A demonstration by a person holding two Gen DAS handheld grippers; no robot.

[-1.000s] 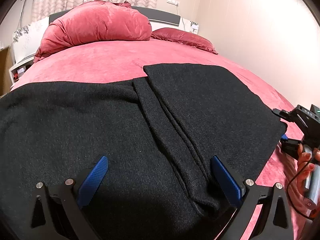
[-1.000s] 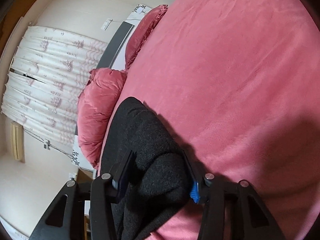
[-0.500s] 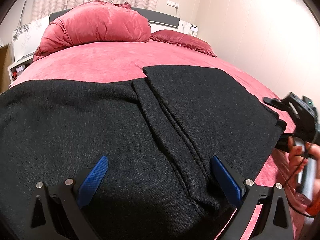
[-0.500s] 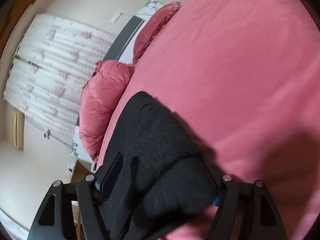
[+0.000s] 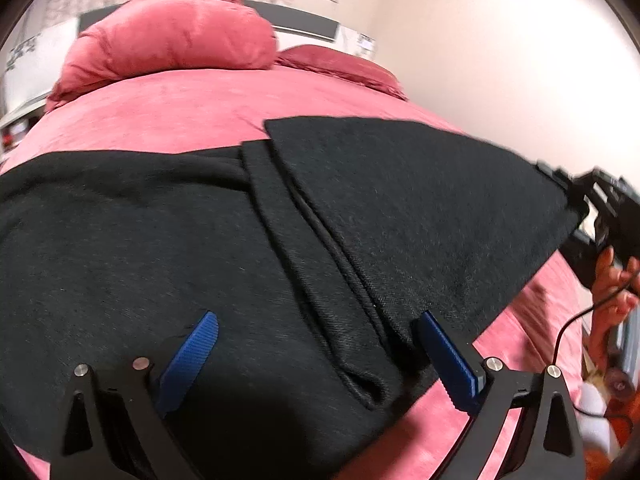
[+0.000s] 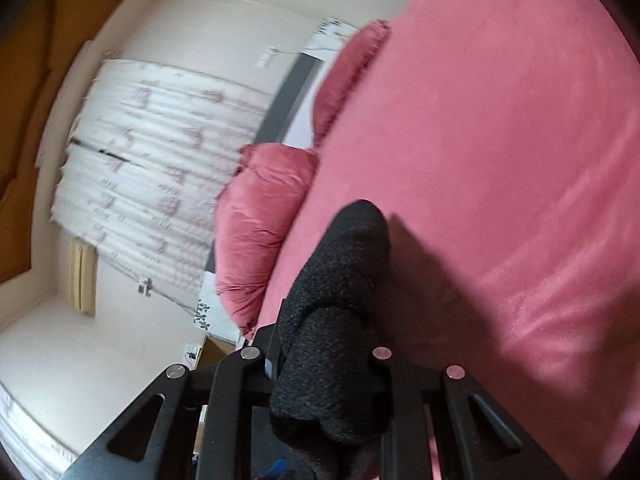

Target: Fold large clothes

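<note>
A large black knit garment [image 5: 200, 248] lies spread on the pink bed [image 5: 192, 116], with one panel folded over on the right. My left gripper [image 5: 320, 356] is open and hovers low over the garment's near edge, its blue pads on either side of a fold ridge. My right gripper [image 6: 320, 360] is shut on a bunched corner of the black garment [image 6: 340, 280] and lifts it above the bed. In the left wrist view the right gripper [image 5: 600, 216] holds the garment's right corner.
Large pink pillows [image 5: 172, 40] lie at the head of the bed, with a dark headboard [image 5: 304, 24] behind them. A curtained window [image 6: 160, 168] is beyond the bed. A wall stands close on the right. A hand and cable [image 5: 612, 292] are at the bed's right edge.
My right gripper has closed tight on the garment corner and raised it, so the right panel is pulled taut. My left gripper has shifted slightly back towards the near edge.
</note>
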